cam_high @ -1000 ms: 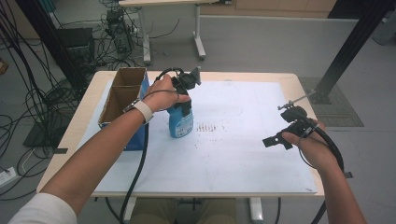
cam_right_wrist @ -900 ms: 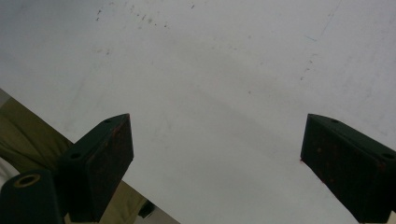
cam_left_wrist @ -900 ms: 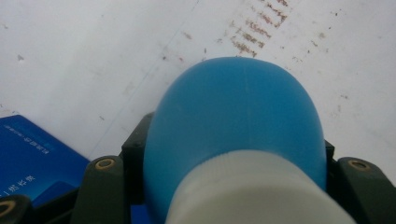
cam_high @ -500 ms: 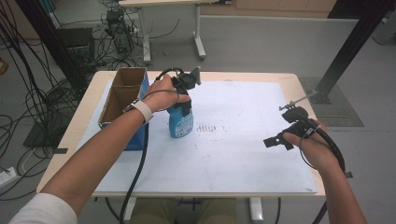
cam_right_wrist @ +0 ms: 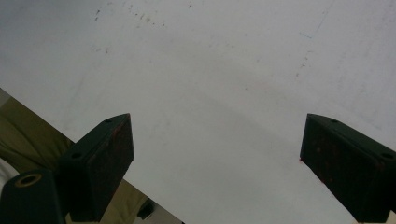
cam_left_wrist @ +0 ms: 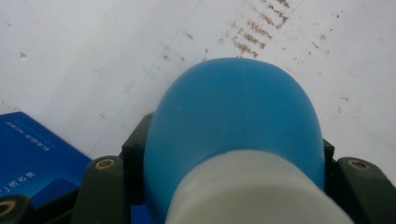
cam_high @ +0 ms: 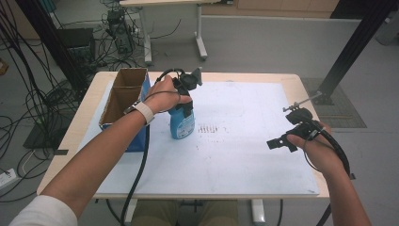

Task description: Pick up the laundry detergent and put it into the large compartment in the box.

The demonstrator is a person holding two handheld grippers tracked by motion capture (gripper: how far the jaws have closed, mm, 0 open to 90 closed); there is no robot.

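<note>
A blue bottle (cam_high: 182,123) with a white neck stands upright on the white sheet (cam_high: 235,155), left of the middle. My left gripper (cam_high: 187,101) comes down on it from above and is shut on the top of it. In the left gripper view the blue bottle (cam_left_wrist: 233,121) bulges up between the two dark jaws, with its white neck nearest the camera. My right gripper (cam_high: 281,142) hovers over the right side of the sheet, held in a hand. Its fingers (cam_right_wrist: 109,154) stand far apart in the right gripper view with nothing between them.
An open cardboard box (cam_high: 123,96) with blue sides stands at the table's left, close beside the bottle. A patch of brown marks (cam_high: 210,129) lies on the sheet right of the bottle. A black post (cam_high: 348,49) rises off the table's far right corner.
</note>
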